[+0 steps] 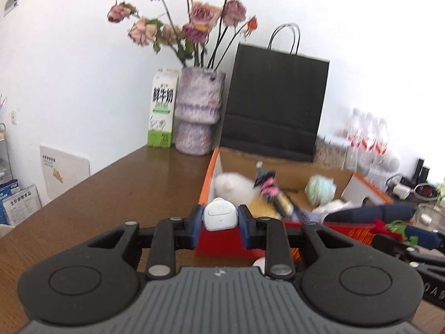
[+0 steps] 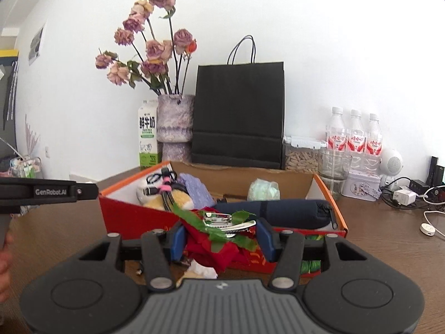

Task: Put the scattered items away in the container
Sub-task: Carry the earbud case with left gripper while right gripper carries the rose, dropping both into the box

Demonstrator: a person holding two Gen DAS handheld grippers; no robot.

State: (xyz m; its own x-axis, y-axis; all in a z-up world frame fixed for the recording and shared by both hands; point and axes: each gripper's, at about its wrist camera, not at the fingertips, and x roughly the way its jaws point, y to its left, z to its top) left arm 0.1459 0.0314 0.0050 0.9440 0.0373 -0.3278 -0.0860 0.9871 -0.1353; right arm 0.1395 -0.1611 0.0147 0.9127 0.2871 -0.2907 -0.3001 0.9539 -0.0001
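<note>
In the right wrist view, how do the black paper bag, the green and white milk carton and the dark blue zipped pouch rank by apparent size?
1. Black paper bag, clearly largest.
2. Dark blue zipped pouch.
3. Green and white milk carton.
The pouch lies nearer the camera, so its lead over the carton is uncertain.

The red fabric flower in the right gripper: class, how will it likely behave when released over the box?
The red fabric flower looks soft and light, so it probably flops and lands quietly. Its green leaves and metal clip may snag on the right gripper.

Left claw [image 1: 219, 220]: black linkage arms with silver round pivot screws, blue pads [image 1: 197, 224], ribbed grey housing flanked by two round black discs. Right claw [image 2: 221, 235]: identical build. White "GenRobot.AI" lettering on black bar, left edge of right-wrist frame.
</note>
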